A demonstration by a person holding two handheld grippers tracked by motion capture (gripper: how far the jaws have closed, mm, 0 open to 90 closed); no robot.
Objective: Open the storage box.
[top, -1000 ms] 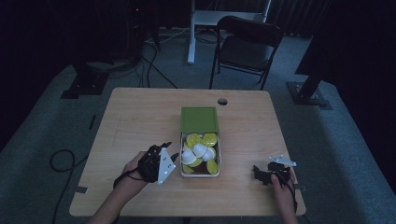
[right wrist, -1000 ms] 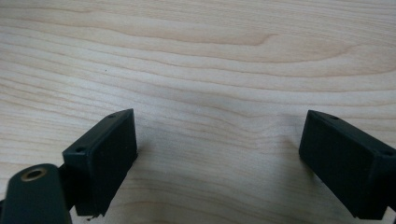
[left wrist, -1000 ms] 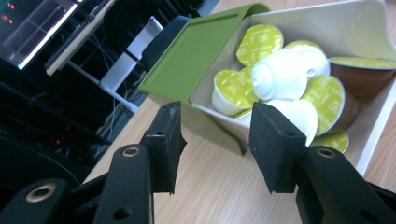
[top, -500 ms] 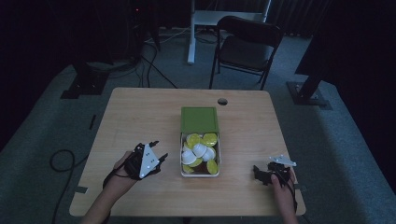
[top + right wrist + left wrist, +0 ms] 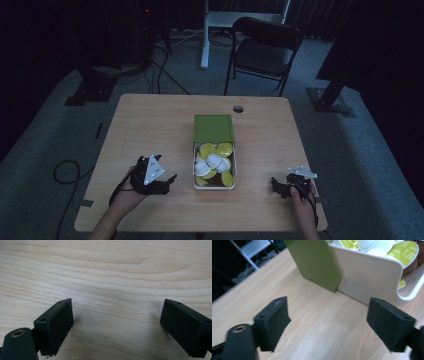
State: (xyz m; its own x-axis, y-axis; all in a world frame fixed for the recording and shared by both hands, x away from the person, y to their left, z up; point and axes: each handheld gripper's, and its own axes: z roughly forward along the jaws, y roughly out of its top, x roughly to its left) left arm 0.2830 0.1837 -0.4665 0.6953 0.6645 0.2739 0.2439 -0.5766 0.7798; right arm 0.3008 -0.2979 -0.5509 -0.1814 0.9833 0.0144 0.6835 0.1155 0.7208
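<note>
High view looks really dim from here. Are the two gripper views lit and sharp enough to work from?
High view: dark, the room black, the table dull. Left gripper view: bright, the box wall clear, its near jaws soft. Right gripper view: evenly lit, wood grain crisp, jaws a little soft, faint shadows beneath them.

One white box [image 5: 214, 185] with one green lid [image 5: 213, 128] is sitting on one wooden table [image 5: 150, 120], holding about five yellow-green capsules [image 5: 224, 148] and three white ones [image 5: 214, 160]; one folding chair [image 5: 265, 50] is standing behind.
</note>
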